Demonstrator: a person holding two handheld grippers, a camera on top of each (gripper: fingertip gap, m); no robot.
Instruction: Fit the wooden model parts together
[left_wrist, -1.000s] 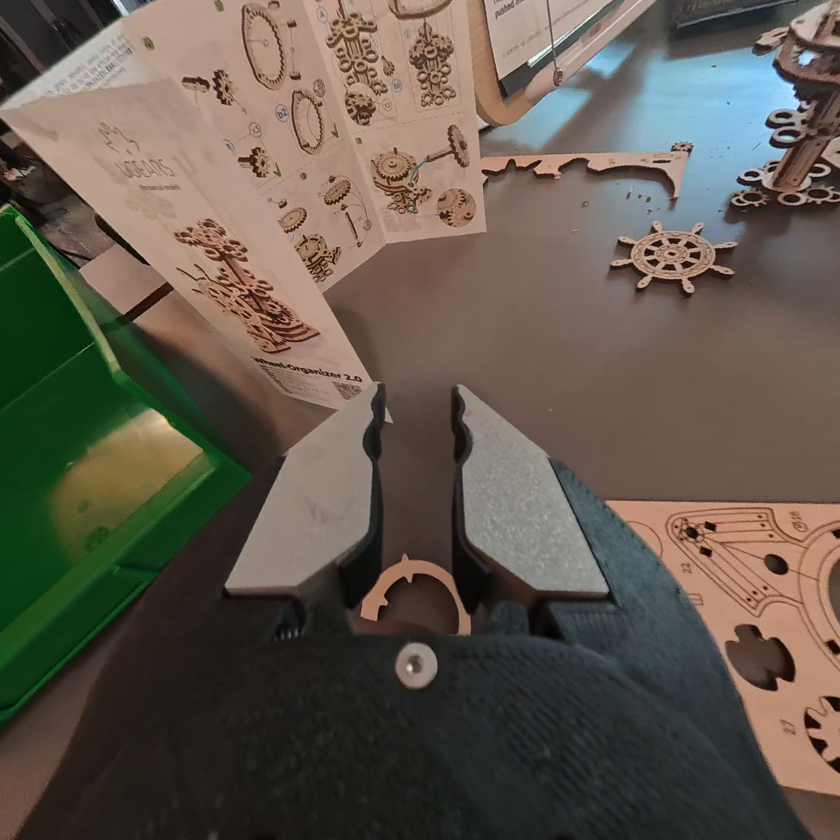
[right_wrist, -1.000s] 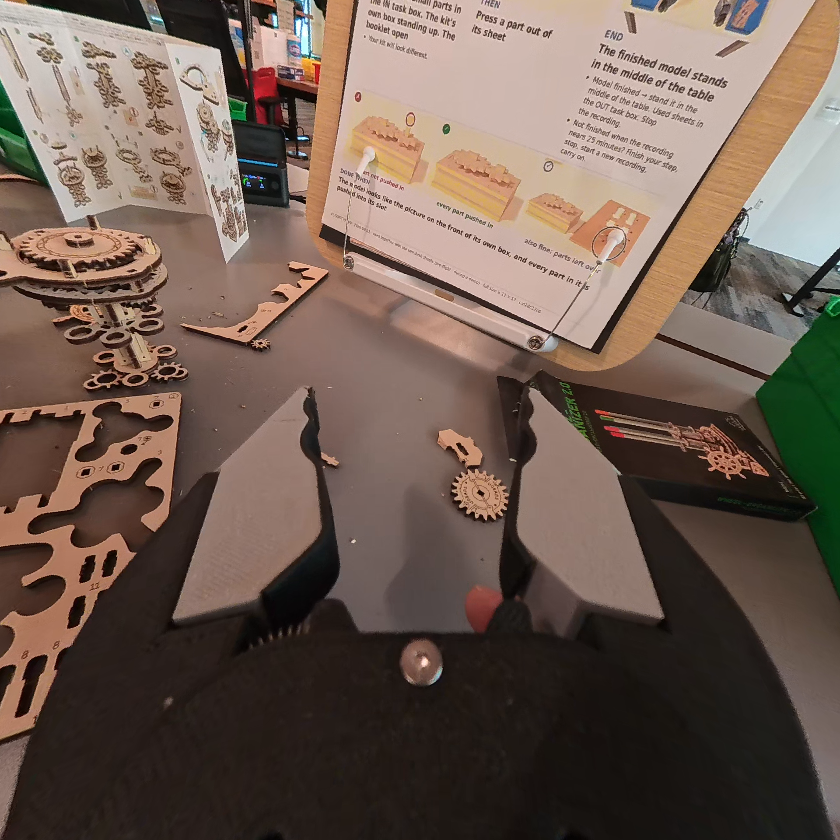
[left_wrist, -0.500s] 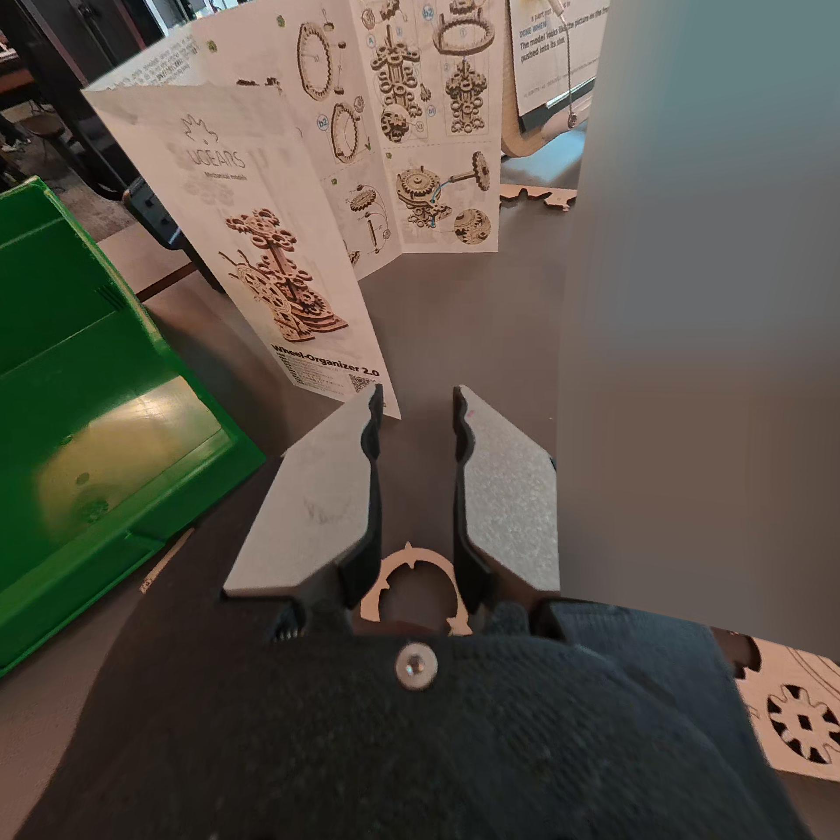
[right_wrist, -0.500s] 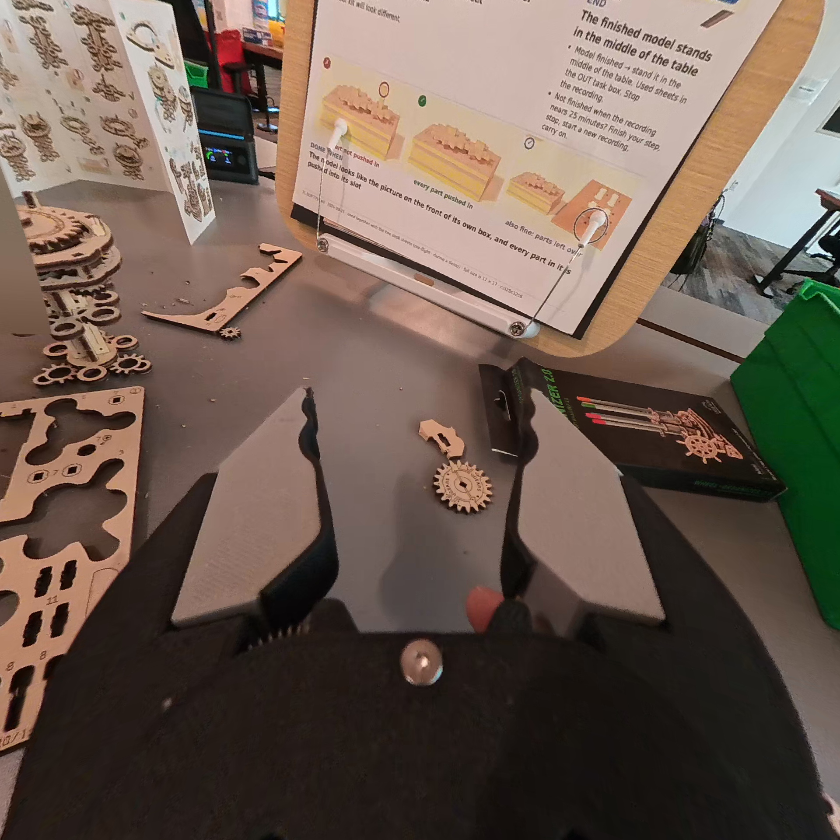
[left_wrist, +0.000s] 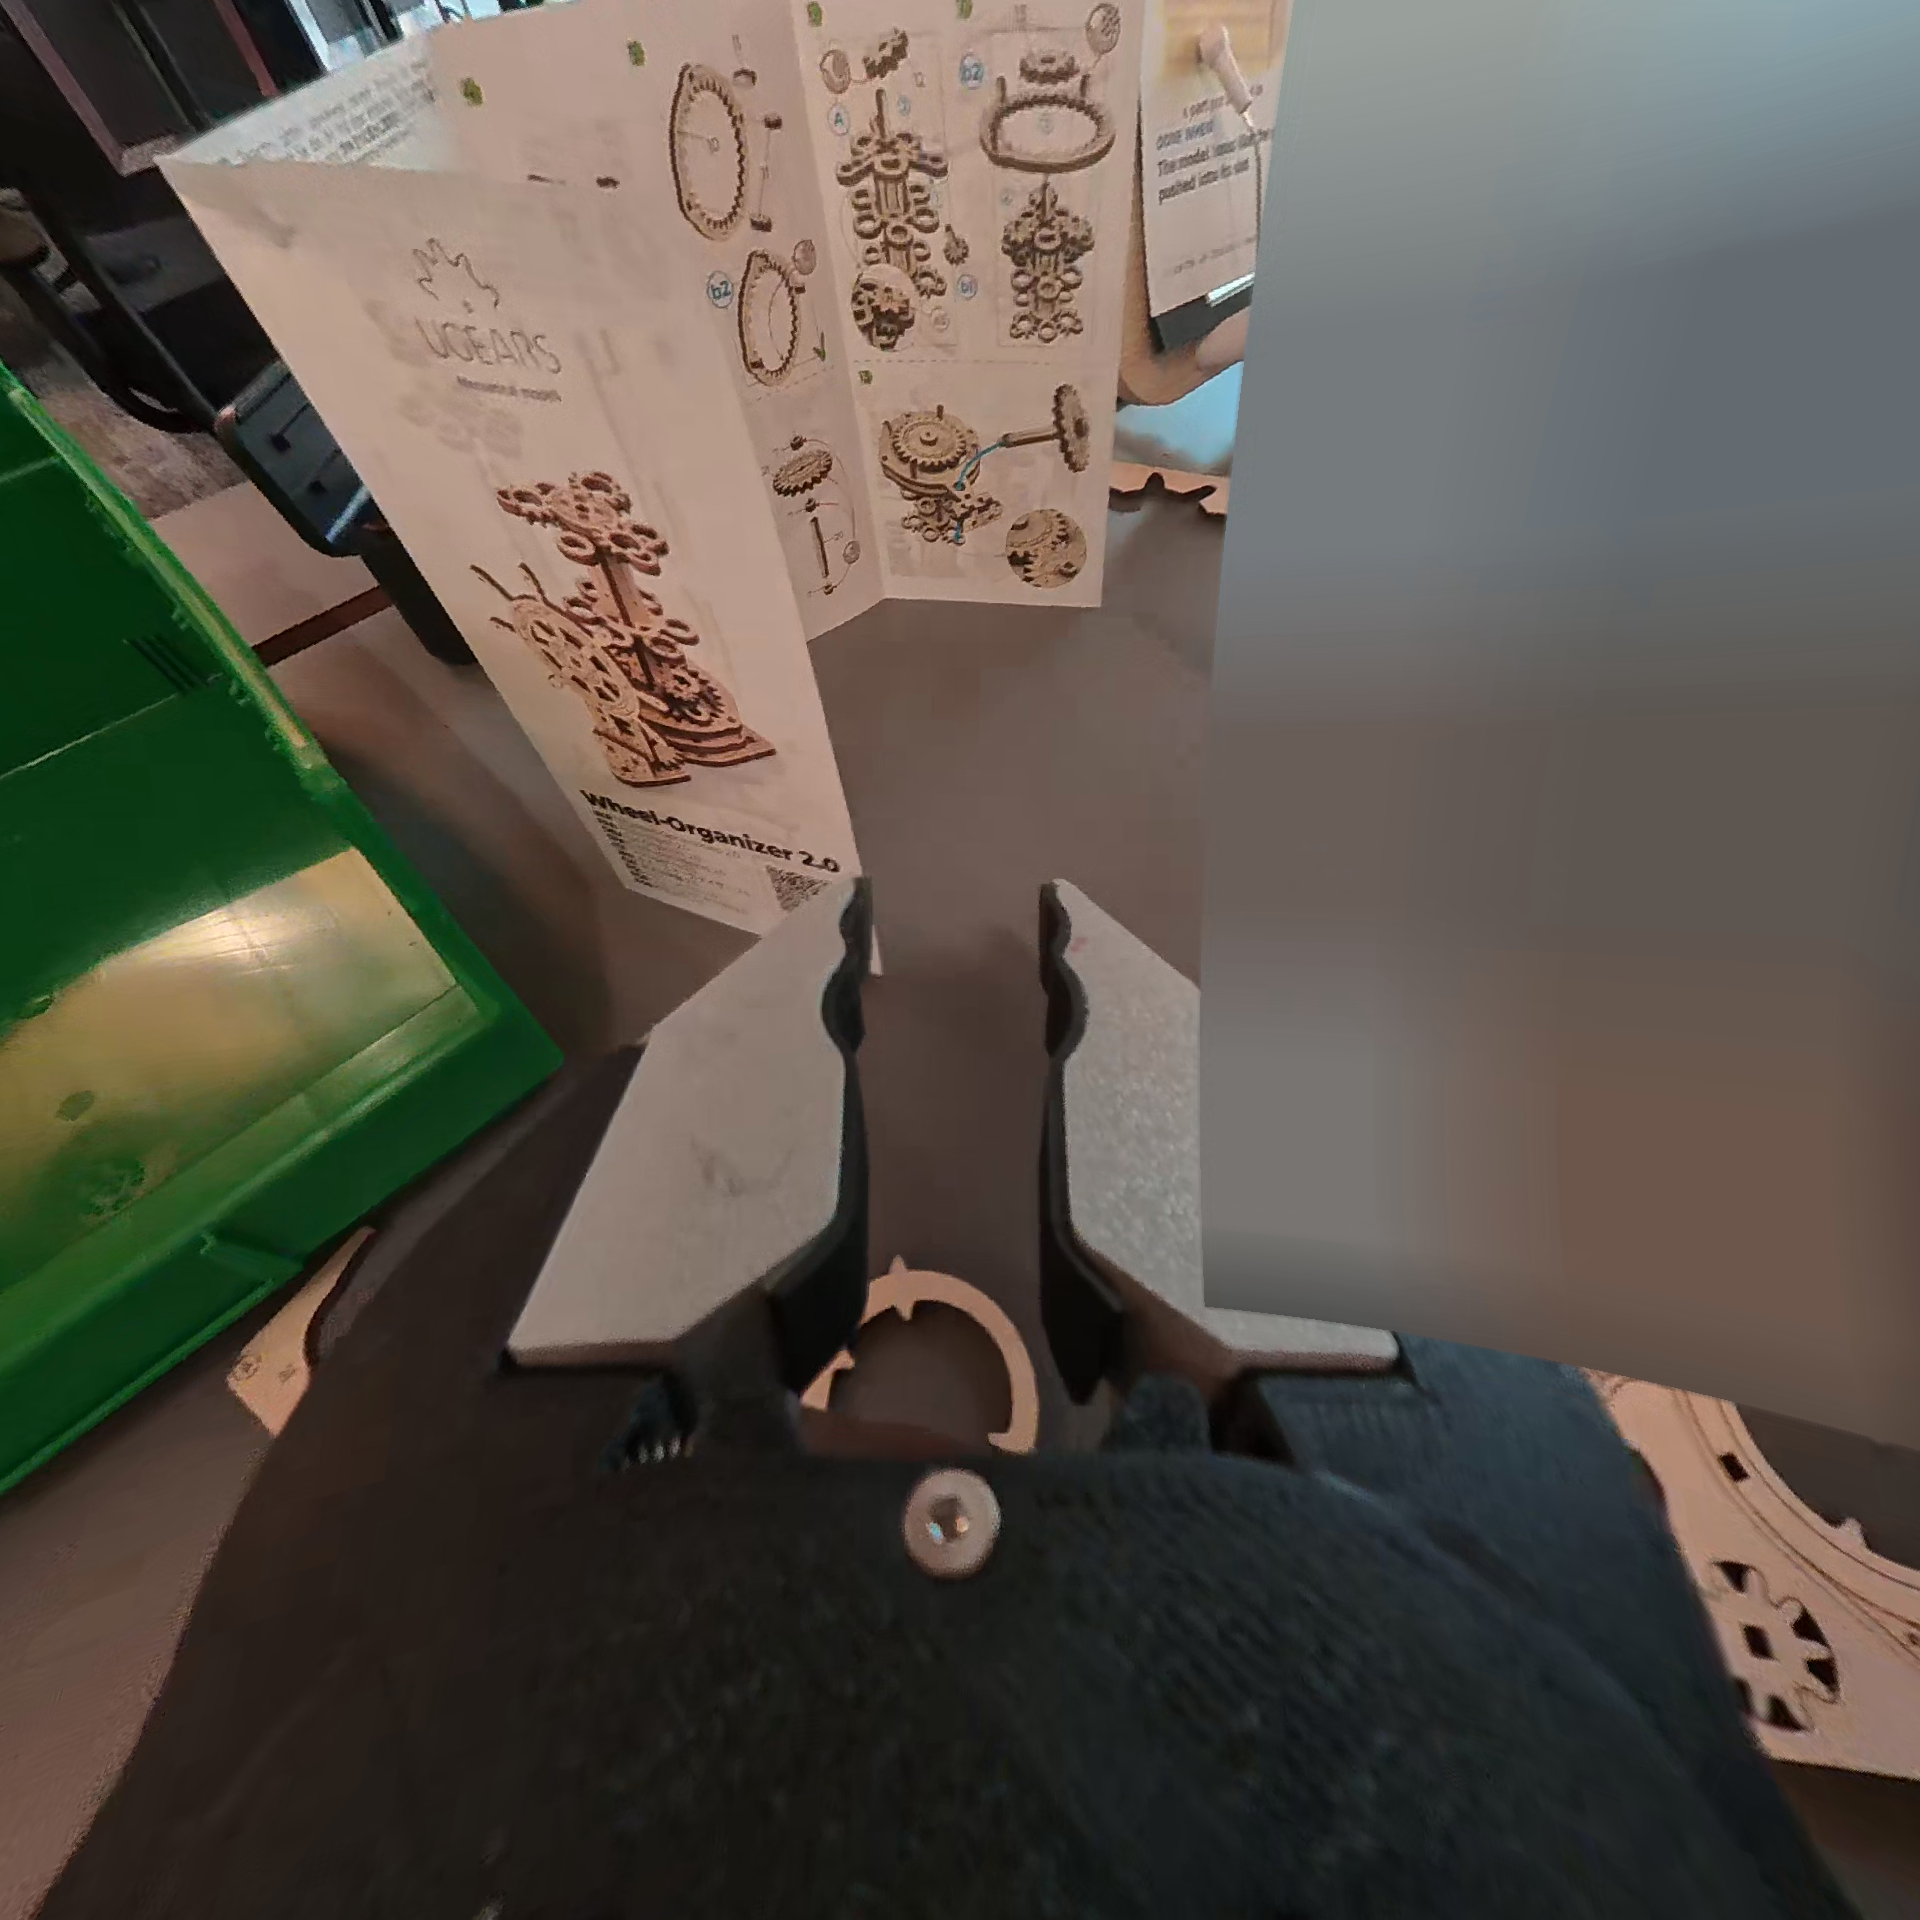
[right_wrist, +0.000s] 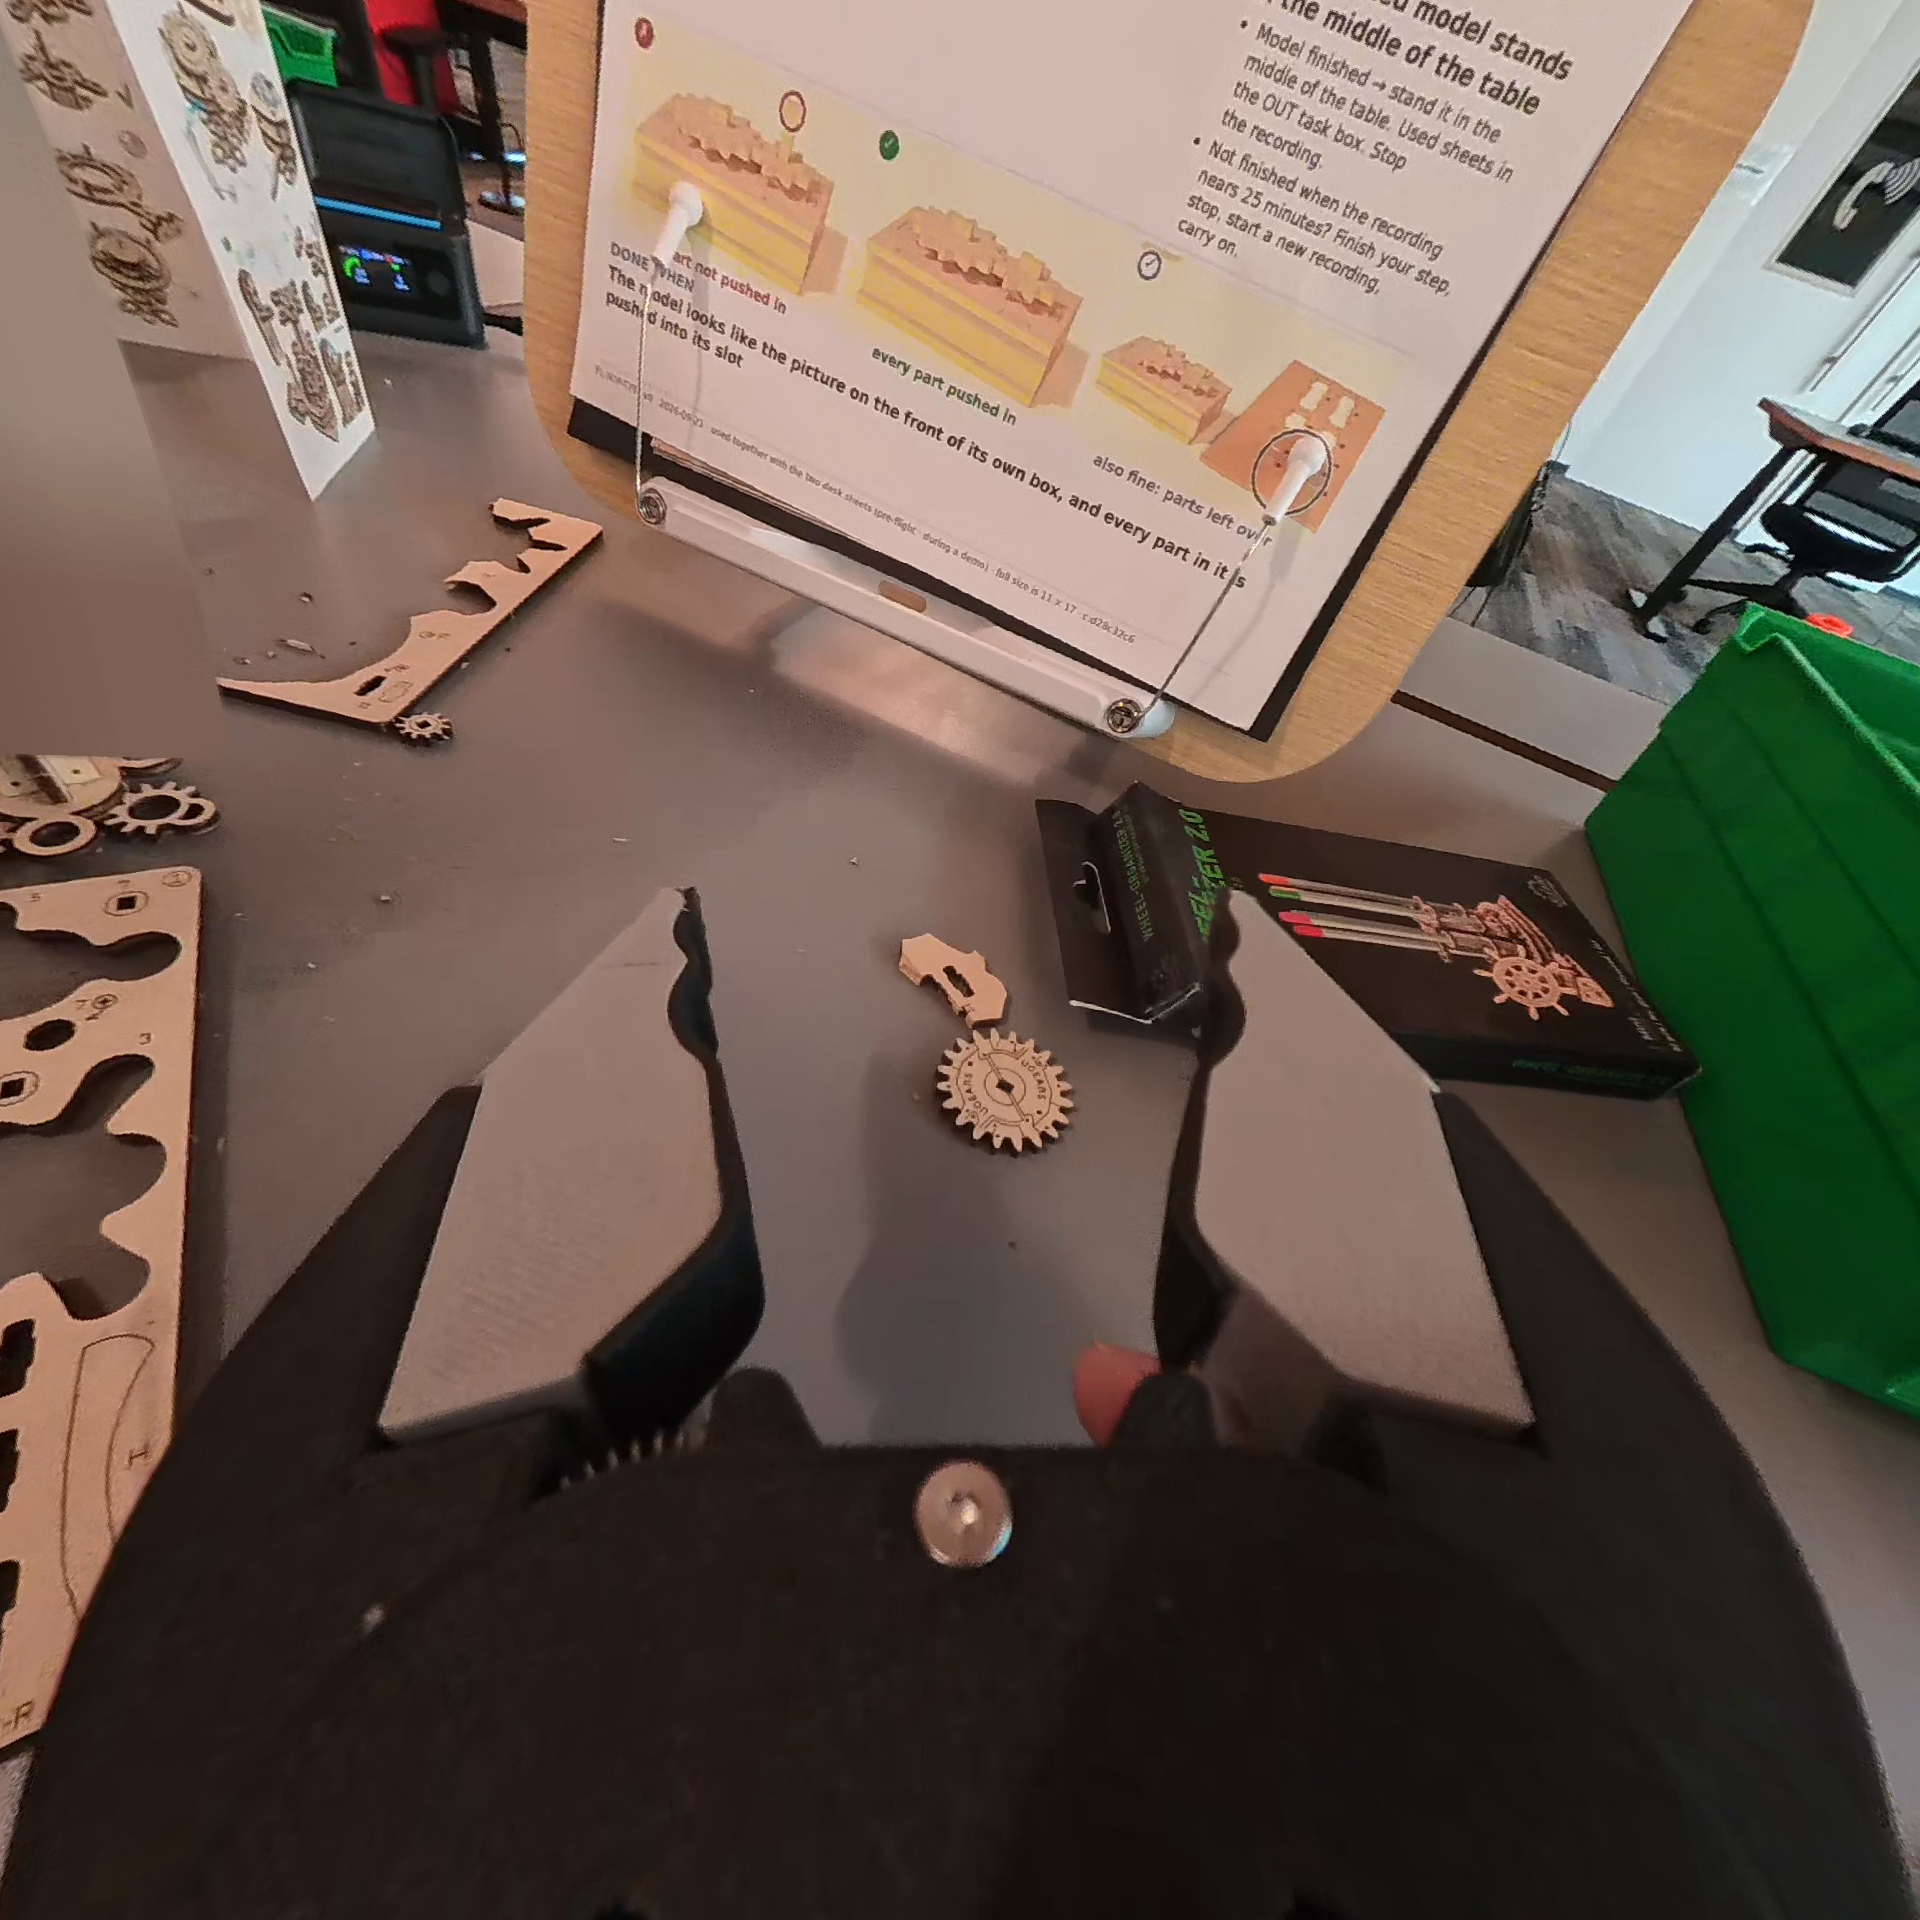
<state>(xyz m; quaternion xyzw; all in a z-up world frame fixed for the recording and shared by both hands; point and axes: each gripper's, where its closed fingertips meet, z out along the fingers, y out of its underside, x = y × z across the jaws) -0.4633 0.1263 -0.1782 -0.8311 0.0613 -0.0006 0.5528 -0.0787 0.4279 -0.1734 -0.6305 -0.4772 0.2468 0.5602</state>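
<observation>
My left gripper (left_wrist: 951, 914) is shut on a thin wooden ring part (left_wrist: 940, 1340), which sits deep between the fingers near their base. The tips stand a narrow gap apart and point at the folded instruction booklet (left_wrist: 644, 468). My right gripper (right_wrist: 956, 899) is open and empty, held above the grey table. A small wooden gear (right_wrist: 1003, 1089) and a small flat wooden piece (right_wrist: 954, 980) lie on the table between its fingers. The base of the partly built wooden model (right_wrist: 94, 810) shows at the left edge of the right wrist view.
A green bin (left_wrist: 156, 935) stands to the left and another green bin (right_wrist: 1787, 987) to the right. A black kit box (right_wrist: 1455, 966), an instruction board (right_wrist: 1039, 312), a wooden offcut (right_wrist: 416, 644) and punched part sheets (right_wrist: 83, 1195) (left_wrist: 1766, 1558) lie around.
My left gripper has moved left and closer to the booklet, still holding the ring. My right gripper has moved forward and right over the gear; the model has slid to the left edge.
</observation>
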